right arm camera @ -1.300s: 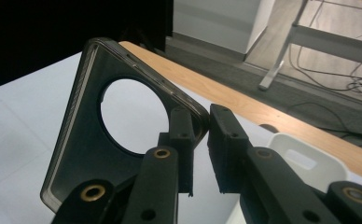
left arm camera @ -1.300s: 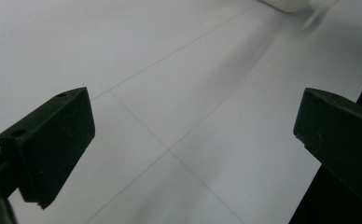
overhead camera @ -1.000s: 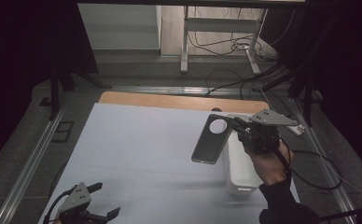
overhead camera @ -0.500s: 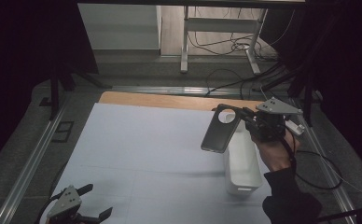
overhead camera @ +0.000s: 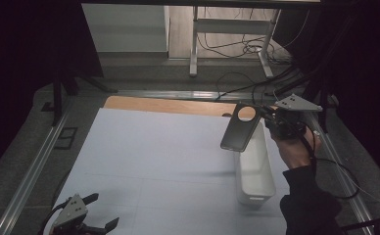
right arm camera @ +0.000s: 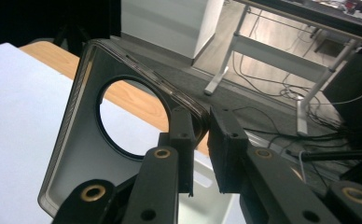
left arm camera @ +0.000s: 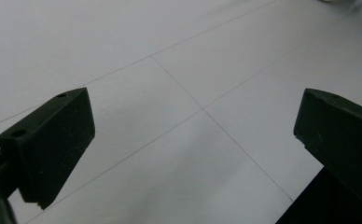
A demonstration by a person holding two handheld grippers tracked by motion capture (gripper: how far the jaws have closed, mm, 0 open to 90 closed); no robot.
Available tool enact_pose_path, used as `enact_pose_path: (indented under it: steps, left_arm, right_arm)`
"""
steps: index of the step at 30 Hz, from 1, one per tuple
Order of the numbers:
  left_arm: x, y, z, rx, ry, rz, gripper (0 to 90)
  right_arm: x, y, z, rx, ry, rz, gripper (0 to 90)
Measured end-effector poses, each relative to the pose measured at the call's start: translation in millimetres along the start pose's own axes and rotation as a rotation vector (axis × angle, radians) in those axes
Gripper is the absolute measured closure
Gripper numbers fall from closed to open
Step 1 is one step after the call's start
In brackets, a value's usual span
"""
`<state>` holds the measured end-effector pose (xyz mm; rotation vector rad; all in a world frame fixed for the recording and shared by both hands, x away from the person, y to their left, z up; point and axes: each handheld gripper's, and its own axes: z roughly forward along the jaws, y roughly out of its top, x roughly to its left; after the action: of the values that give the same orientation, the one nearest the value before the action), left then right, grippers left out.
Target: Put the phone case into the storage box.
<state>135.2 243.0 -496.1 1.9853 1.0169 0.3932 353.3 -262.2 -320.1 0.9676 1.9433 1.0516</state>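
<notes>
Right gripper [overhead camera: 271, 119] clamped on the rim of a grey phone case [overhead camera: 238, 128], held aloft over the far end of the white bin [overhead camera: 254, 171], at three o'clock. Left gripper [overhead camera: 87, 215], jaws wide apart, low at seven o'clock above the white table sheet [overhead camera: 154, 152].

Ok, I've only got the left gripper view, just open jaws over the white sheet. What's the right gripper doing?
Observer: The right gripper is shut on a grey phone case, pinching its edge beside the round hole.
Operator: Where's the case, relative to the table?
Observer: It's lifted off the table and tilted. In the high view it overlaps the far end of a white bin at the sheet's right edge.
</notes>
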Motion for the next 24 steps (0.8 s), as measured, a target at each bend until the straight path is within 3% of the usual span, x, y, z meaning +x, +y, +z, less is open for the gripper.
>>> enact_pose_path:
  steps: [15,20,24]
  left_arm:
    - [-0.8,0.5,1.3,0.010,0.004,0.005,0.0]
    - [-0.9,0.5,1.4,0.011,0.004,0.006,0.0]
    - [-1.0,0.8,1.7,0.016,0.003,0.008,0.0]
  right_arm:
    - [-30.7,-1.0,14.9,-0.001,-0.072,-0.026,79.6]
    - [-40.3,-1.8,22.7,0.006,-0.111,-0.055,79.7]
    - [-45.2,-3.5,27.4,0.000,-0.115,-0.060,79.7]
